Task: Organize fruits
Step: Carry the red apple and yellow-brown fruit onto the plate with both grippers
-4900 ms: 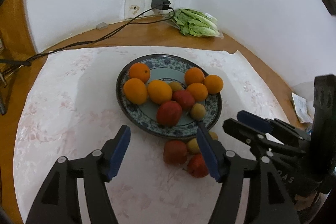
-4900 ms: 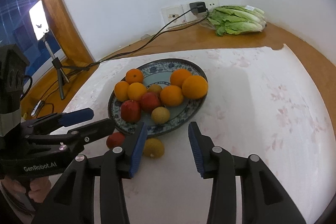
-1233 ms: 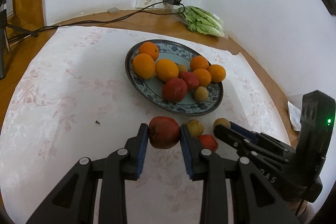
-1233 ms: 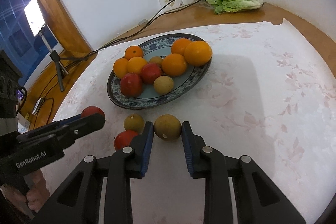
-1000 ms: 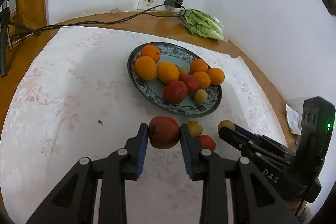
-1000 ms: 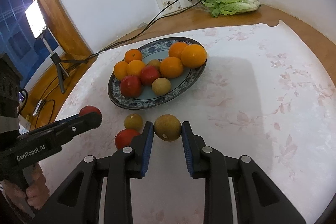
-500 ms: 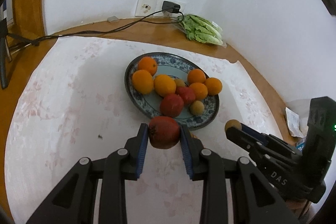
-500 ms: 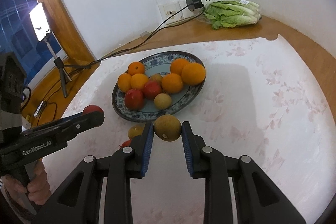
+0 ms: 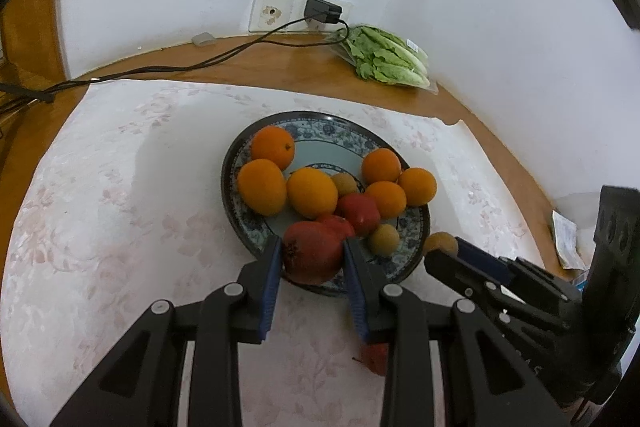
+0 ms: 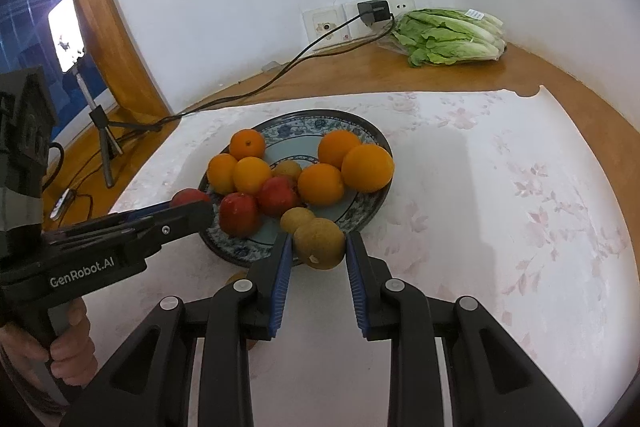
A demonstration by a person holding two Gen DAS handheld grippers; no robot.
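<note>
A blue patterned plate (image 9: 320,121) (image 10: 372,135) on the white floral cloth holds several oranges, red fruits and small brown fruits. My left gripper (image 9: 312,261) is shut on a dark red fruit (image 9: 312,253), held over the plate's near rim. My right gripper (image 10: 318,249) is shut on a brown round fruit (image 10: 319,243), also over the near rim. In the right wrist view the left gripper (image 10: 192,209) comes in from the left with the red fruit (image 10: 188,195). One red fruit (image 9: 376,359) lies on the cloth, mostly hidden behind my left finger.
A bag of lettuce (image 9: 386,57) (image 10: 448,37) lies on the wooden top by the wall. A black cable (image 9: 180,67) runs from a wall socket (image 9: 320,11). A lit phone on a tripod (image 10: 68,31) stands at far left. A person's hand (image 10: 60,343) grips the left tool.
Both grippers closed on fruits that lay on the cloth, lifted them and carried them forward over the plate's near rim. Fewer loose fruits show on the cloth.
</note>
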